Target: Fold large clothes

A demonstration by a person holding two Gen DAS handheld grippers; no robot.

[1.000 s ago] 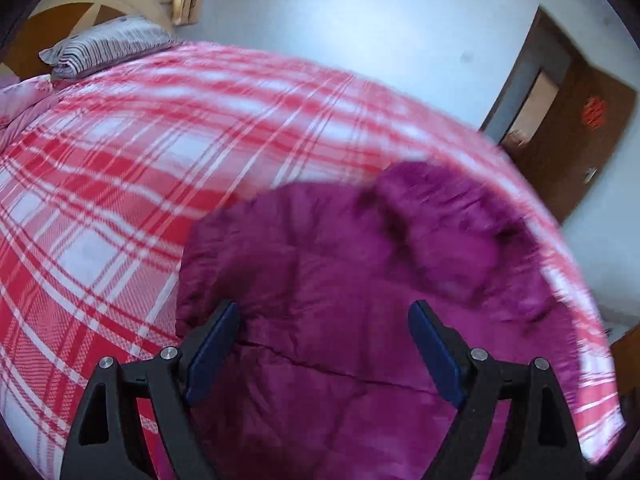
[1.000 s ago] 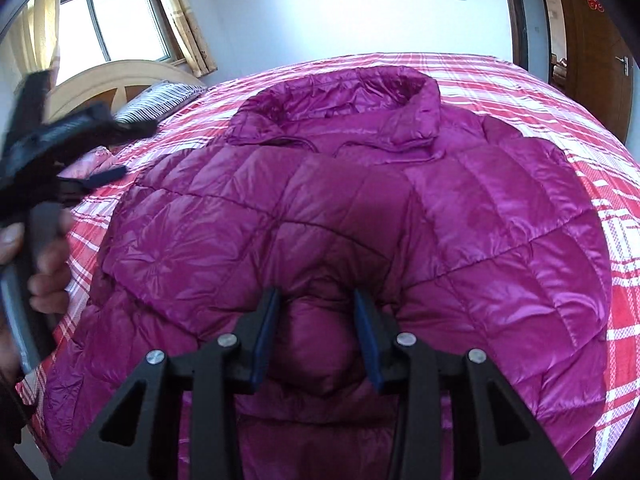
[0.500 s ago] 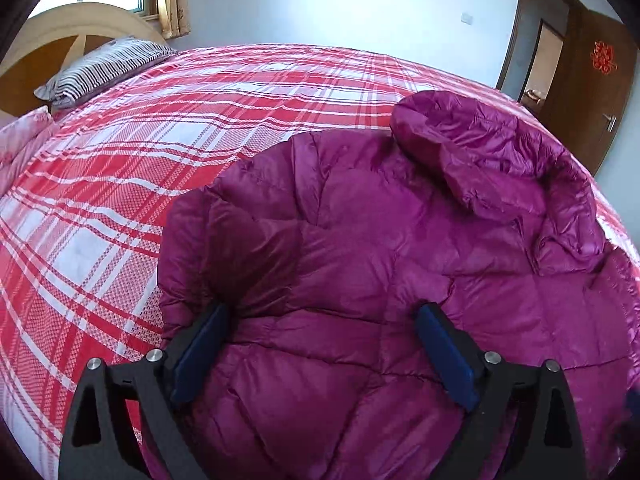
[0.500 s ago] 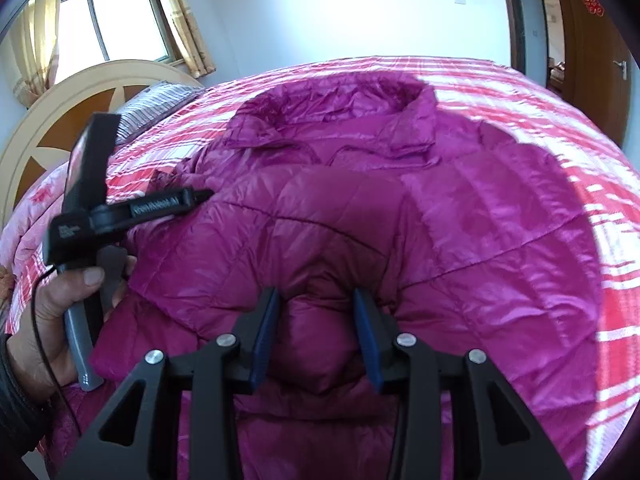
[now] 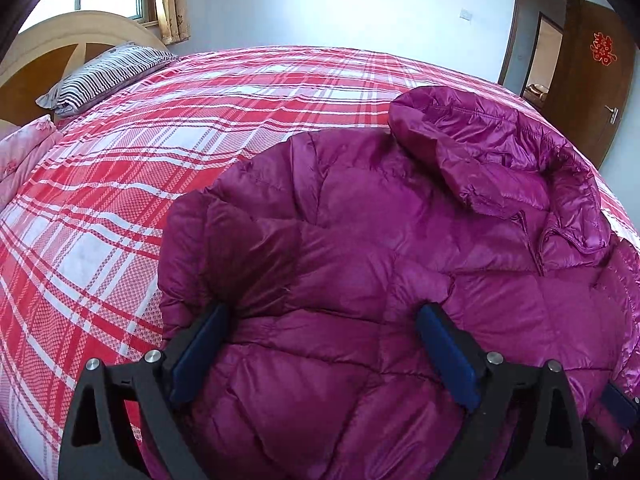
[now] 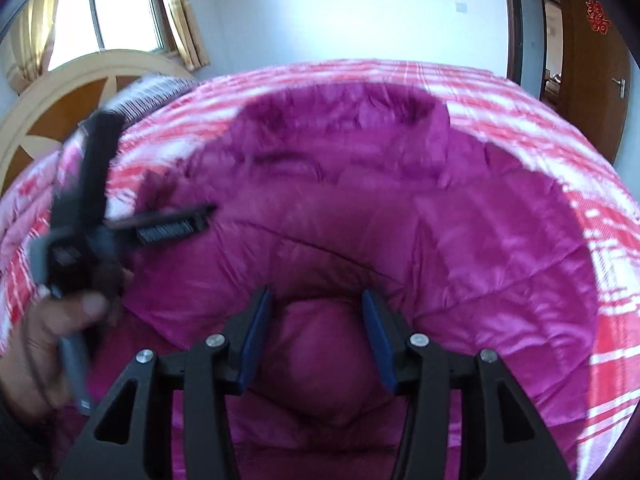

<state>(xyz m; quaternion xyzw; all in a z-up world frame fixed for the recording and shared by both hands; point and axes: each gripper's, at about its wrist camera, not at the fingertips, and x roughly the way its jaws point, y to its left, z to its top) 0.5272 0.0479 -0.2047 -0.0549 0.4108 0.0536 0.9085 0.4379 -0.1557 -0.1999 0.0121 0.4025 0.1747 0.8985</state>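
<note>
A magenta quilted puffer jacket (image 5: 400, 240) lies on the red plaid bed, collar at the far right in the left wrist view. My left gripper (image 5: 320, 320) is open, its jaws wide apart just over the jacket's near left part. In the right wrist view the jacket (image 6: 460, 232) fills the middle. My right gripper (image 6: 316, 304) is shut on a puffy fold of the jacket (image 6: 320, 344) bulging between its blue pads. The left gripper and the hand holding it (image 6: 80, 240) show blurred at the left of that view.
The bed (image 5: 140, 152) has a red and white plaid cover. A striped pillow (image 5: 104, 76) and a wooden headboard (image 5: 60, 48) are at the far left. A brown door (image 5: 592, 80) stands at the far right. A window (image 6: 108, 12) is behind the headboard.
My left gripper has swung right and come down closer over the jacket. The right gripper keeps its hold on the fold and has lifted and tilted, blurring the view.
</note>
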